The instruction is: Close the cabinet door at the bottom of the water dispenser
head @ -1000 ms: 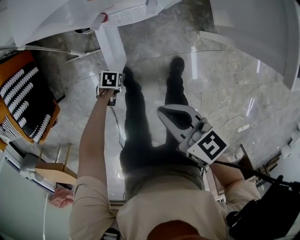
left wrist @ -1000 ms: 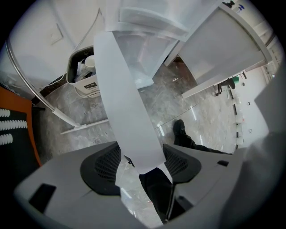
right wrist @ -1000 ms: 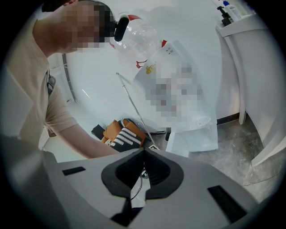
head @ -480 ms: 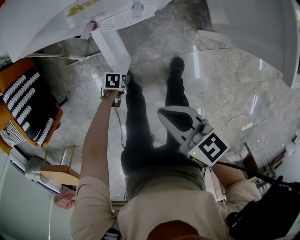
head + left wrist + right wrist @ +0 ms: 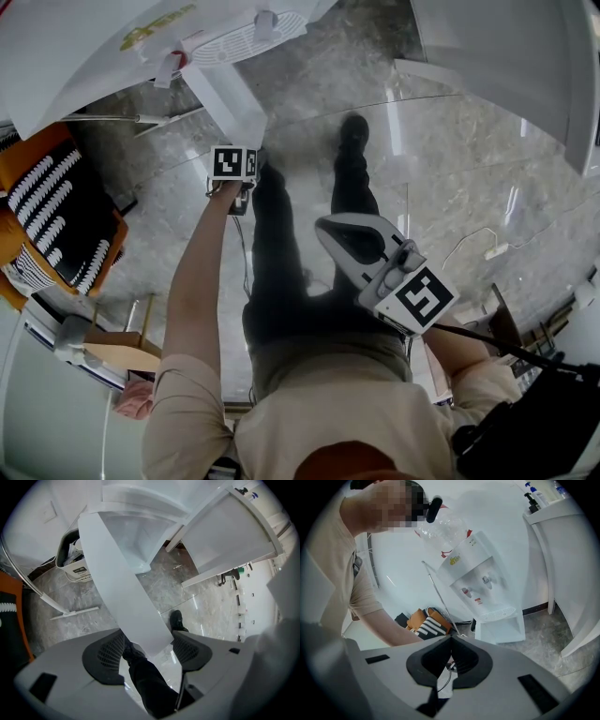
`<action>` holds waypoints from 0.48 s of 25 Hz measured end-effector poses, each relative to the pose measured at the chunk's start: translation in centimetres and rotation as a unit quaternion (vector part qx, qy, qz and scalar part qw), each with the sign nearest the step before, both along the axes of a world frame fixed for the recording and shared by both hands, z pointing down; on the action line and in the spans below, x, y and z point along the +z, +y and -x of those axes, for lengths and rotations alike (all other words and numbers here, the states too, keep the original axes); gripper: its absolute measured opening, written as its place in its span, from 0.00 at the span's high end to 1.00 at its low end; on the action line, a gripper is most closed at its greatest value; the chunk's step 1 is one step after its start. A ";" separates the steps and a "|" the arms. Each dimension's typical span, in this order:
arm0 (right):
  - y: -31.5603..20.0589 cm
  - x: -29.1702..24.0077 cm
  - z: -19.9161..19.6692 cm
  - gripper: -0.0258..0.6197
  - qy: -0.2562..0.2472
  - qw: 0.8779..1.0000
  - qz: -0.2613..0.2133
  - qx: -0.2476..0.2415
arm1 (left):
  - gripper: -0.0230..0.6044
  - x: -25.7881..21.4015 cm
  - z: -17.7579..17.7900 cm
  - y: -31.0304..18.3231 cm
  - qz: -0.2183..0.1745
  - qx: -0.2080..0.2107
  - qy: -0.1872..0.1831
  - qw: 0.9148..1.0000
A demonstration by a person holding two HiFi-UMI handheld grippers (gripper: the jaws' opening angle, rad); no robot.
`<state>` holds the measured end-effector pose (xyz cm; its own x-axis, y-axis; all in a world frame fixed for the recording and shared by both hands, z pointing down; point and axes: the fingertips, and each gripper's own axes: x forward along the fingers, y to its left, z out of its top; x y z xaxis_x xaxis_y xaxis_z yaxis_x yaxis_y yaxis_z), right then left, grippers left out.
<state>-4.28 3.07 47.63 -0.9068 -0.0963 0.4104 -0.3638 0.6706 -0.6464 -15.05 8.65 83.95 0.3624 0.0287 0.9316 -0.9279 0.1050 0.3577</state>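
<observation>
The white water dispenser point(image 5: 141, 37) stands at the top left of the head view, and the right gripper view shows its taps point(image 5: 476, 581). Its bottom cabinet door point(image 5: 225, 98) stands swung out over the marble floor. My left gripper point(image 5: 236, 169) is at the door's free end, pointing steeply down. In the left gripper view the door point(image 5: 122, 588) runs down between the two pads point(image 5: 187, 648), and the left gripper point(image 5: 149, 644) has just been opening and stands wide. My right gripper point(image 5: 323, 225) hangs over the person's legs, shut on nothing point(image 5: 451, 640).
An orange and black bag with white stripes point(image 5: 47, 206) lies left of the dispenser. A bin with a liner point(image 5: 75, 559) sits beside the dispenser. A white counter point(image 5: 506, 66) fills the top right. The person's shoes point(image 5: 354, 131) stand close to the door. A cable and plug point(image 5: 483, 253) lie at right.
The left gripper has shifted slightly right in the head view, staying at the door's free end. The right gripper has kept its place.
</observation>
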 end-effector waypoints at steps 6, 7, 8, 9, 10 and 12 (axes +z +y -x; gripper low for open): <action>0.4 0.5 -0.4 0.94 0.019 1.000 0.004 -0.012 | 0.51 -0.2 -0.6 -0.4 -0.002 0.003 0.010 1.000; 0.4 0.5 -0.4 0.94 0.017 1.000 0.005 -0.011 | 0.51 -0.2 -0.7 -0.5 -0.003 0.002 0.011 1.000; 0.3 0.5 -0.4 0.94 0.017 1.000 0.005 -0.010 | 0.51 -0.2 -0.8 -0.6 -0.003 0.002 0.013 1.000; 0.3 0.5 -0.5 0.94 0.018 1.000 0.005 -0.010 | 0.51 -0.3 -0.9 -0.6 -0.003 0.002 0.014 1.000; 0.2 0.6 -0.7 0.94 0.020 1.000 0.003 -0.010 | 0.51 -0.3 -1.0 -0.7 -0.004 0.004 0.017 1.000; 0.1 0.6 -0.8 0.94 0.021 1.000 0.004 -0.009 | 0.51 -0.3 -1.4 -0.9 -0.003 0.009 0.023 1.000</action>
<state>-3.47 3.17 48.27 -0.8904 -0.0771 0.4486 -0.3788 0.6720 -0.6363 -13.68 7.78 83.61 0.4040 0.0304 0.9142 -0.9122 0.0873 0.4003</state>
